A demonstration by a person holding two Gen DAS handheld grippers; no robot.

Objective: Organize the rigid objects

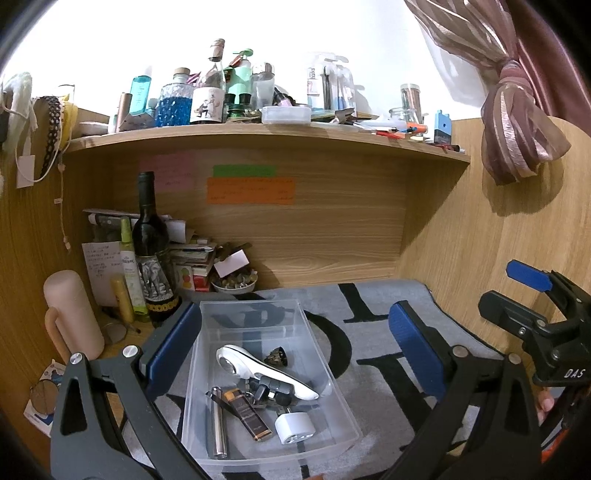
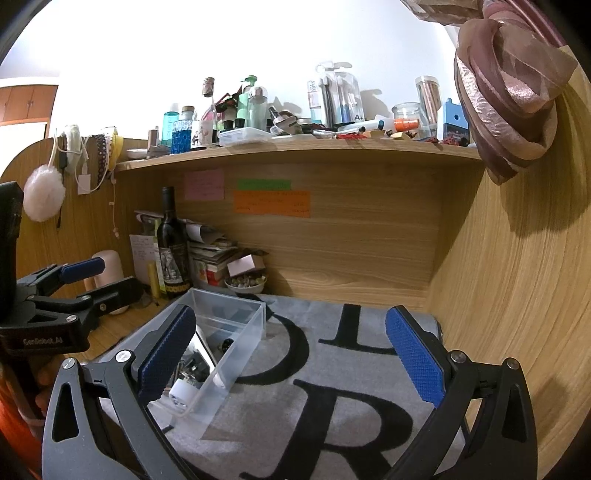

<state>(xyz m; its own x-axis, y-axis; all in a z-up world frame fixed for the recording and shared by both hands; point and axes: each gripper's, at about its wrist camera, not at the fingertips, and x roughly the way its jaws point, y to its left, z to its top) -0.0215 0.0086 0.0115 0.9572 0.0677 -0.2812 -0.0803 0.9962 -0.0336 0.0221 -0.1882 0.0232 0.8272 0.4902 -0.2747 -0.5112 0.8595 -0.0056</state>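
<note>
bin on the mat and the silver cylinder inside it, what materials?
Clear rectangular bin: looks like glossy transparent plastic; the mat's lettering shows through its walls. Slim silver cylinder: probably brushed or polished metal, given its bright reflective streaks, though metallised plastic is possible.

Wood-panelled desk alcove point(image 1: 332, 229); above it a cluttered shelf point(image 1: 258, 138), white wall point(image 1: 332, 29), knotted pink curtain point(image 1: 517, 122) at right.
</note>
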